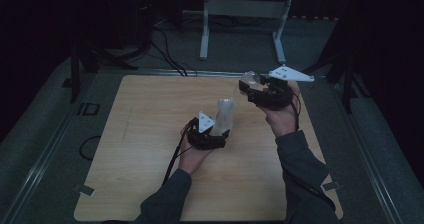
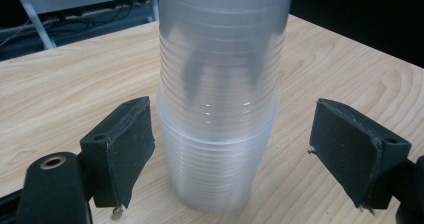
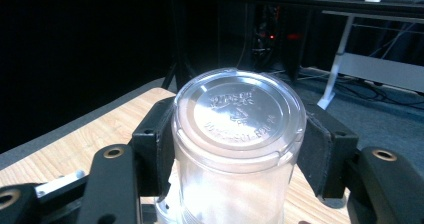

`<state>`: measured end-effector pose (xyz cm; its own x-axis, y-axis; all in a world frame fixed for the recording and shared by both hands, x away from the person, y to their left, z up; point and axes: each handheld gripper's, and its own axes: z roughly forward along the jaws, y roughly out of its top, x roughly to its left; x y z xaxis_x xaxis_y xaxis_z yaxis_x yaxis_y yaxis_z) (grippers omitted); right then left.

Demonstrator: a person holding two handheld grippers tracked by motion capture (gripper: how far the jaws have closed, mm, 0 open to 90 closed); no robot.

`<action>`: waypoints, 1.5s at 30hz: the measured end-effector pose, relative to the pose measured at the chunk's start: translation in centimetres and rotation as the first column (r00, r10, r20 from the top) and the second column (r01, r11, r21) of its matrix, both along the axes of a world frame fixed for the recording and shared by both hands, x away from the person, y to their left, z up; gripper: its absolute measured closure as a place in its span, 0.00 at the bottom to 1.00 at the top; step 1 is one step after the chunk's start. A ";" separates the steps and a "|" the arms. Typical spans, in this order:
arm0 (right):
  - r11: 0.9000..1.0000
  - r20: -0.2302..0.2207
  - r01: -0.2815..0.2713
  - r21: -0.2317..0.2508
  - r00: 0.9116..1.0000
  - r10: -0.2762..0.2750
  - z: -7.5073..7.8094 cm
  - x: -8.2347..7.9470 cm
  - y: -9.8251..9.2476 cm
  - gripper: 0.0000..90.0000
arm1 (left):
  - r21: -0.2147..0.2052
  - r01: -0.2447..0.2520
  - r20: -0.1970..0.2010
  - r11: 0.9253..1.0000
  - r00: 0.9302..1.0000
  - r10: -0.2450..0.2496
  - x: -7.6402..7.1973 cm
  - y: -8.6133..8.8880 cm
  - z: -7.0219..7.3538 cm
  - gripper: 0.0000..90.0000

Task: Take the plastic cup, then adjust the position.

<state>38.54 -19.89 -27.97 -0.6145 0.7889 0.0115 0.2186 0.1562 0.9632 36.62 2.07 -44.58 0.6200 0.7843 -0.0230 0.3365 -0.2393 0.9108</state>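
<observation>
Between my left tongs' [image 2: 235, 154] black pads stands a stack of cups [image 2: 220, 109], frosted clear with fine ribbing. My right tongs [image 3: 240, 149], black too, clasp one clear cup [image 3: 239, 134] with embossed lettering. Beneath them, the table [image 2: 65, 94] is pale wood-grain.

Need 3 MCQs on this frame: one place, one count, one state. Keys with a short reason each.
1. Where does the stack of cups stand?
A. on the wooden table
B. on the floor
C. on a shelf

2. How many cups sit in the right gripper?
A. none
B. one
C. three

3. How is the left gripper set?
A. clamped on the stack
B. shut beside it
C. open around it

A: its base rests on the wood.
B: a single clear cup, base toward the camera.
C: both fingers stand apart from the stack.
</observation>
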 end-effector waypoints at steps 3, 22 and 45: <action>1.000 -0.004 0.015 0.005 1.000 -0.015 -0.2 -0.2 -0.7 0.44 | -0.004 0.002 0.003 1.000 1.000 -0.002 -0.2 0.2 0.1 0.19; 0.996 -0.055 0.091 0.014 0.994 -0.090 -2.9 -0.8 -4.0 0.44 | -0.011 0.024 0.017 1.000 1.000 -0.024 -1.1 0.1 0.6 0.19; 0.994 -0.121 0.109 -0.006 0.987 -0.109 -6.8 -2.0 -5.3 0.45 | -0.011 0.096 0.056 0.995 0.994 -0.095 -3.1 -0.9 1.8 0.19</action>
<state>36.55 -25.15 -34.74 -0.5191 0.8508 0.0811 0.3494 0.1247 0.9286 33.48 1.22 -42.76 0.6926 0.7213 0.0032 0.2614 -0.2551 0.9309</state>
